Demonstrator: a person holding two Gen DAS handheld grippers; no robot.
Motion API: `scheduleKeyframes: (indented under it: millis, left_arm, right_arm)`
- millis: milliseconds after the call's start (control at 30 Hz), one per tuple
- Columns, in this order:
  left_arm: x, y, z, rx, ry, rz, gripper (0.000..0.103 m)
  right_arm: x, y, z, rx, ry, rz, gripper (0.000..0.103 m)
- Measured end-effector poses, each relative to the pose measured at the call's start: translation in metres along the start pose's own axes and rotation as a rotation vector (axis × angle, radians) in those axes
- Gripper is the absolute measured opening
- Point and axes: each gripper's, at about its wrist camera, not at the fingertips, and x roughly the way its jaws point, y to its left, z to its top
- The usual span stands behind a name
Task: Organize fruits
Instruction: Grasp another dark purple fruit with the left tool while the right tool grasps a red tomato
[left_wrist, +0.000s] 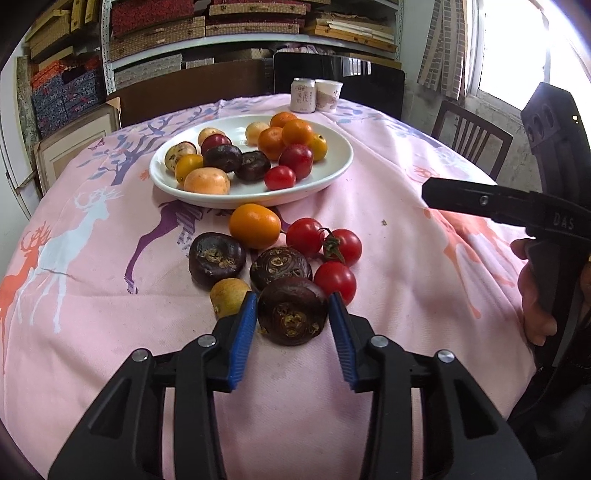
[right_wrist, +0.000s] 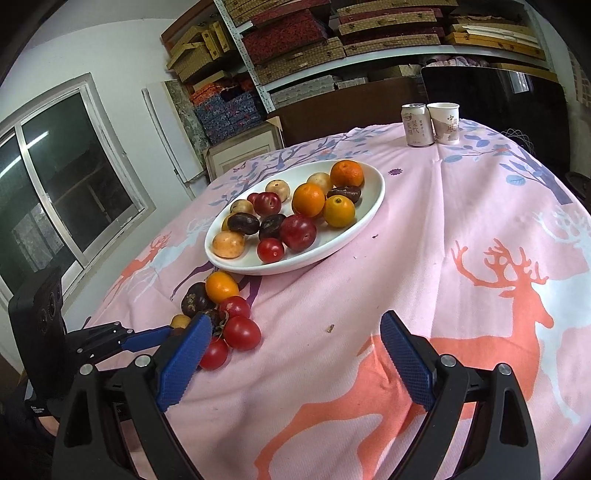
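the left hand-held gripper (left_wrist: 293, 314) has its 2 blue pads (left_wrist: 243, 339) pressed against either side of a dark water chestnut (left_wrist: 292, 316) that lies on the pink deer-print table (left_wrist: 110, 332), so it is clamped on that fruit. just behind the water chestnut sit 2 more dark water chestnuts (left_wrist: 217, 258), a small tan fruit (left_wrist: 229, 296) touching the left pad, 3 cherry tomatoes (left_wrist: 334, 281) and an orange kumquat (left_wrist: 255, 226), all in a loose cluster touching one another. the right hand-held gripper (right_wrist: 295, 347) is spread wide with nothing between its fingers, hanging over bare cloth to the right of that cluster; its left pad (right_wrist: 184, 358) overlaps the nearest tomato in the right wrist view. a person's hand (left_wrist: 535, 295) grips its handle. beyond the cluster stands a white plate (left_wrist: 332, 173) heaped with oranges, red plums, yellow fruits and water chestnuts. further behind the plate, near the table's far edge, a drink can (left_wrist: 303, 95) and a paper cup (left_wrist: 328, 95) stand side by side.
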Motion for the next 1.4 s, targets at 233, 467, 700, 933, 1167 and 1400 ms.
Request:
scheduleKeyframes:
  millis: [233, 467, 700, 933, 1167, 1400]
  left_arm:
    - [0.009, 0.003, -0.001, -0.020, 0.024, -0.004, 0.041]
    - [-0.004, 0.008, -0.003, -0.045, -0.029, -0.007, 0.040]
    - [-0.037, 0.031, -0.010, -0.108, -0.074, 0.026, 0.040]
    - [-0.041, 0.048, -0.021, -0.140, -0.068, 0.040, 0.040]
    - [-0.035, 0.052, -0.026, -0.148, -0.060, 0.016, 0.040]
    - [-0.033, 0.051, -0.028, -0.148, -0.055, 0.003, 0.040]
  right_arm:
    - [-0.001, -0.002, 0.000, 0.013, -0.006, 0.014, 0.093]
    - [0.000, -0.002, 0.000, 0.006, 0.001, 0.022, 0.093]
    - [0.016, 0.060, -0.021, -0.283, 0.141, 0.059, 0.074]
    - [0.052, 0.092, -0.026, -0.315, 0.274, 0.043, 0.053]
    - [0.068, 0.095, -0.022, -0.307, 0.305, 0.003, 0.045]
    - [0.065, 0.093, -0.021, -0.306, 0.279, -0.008, 0.030]
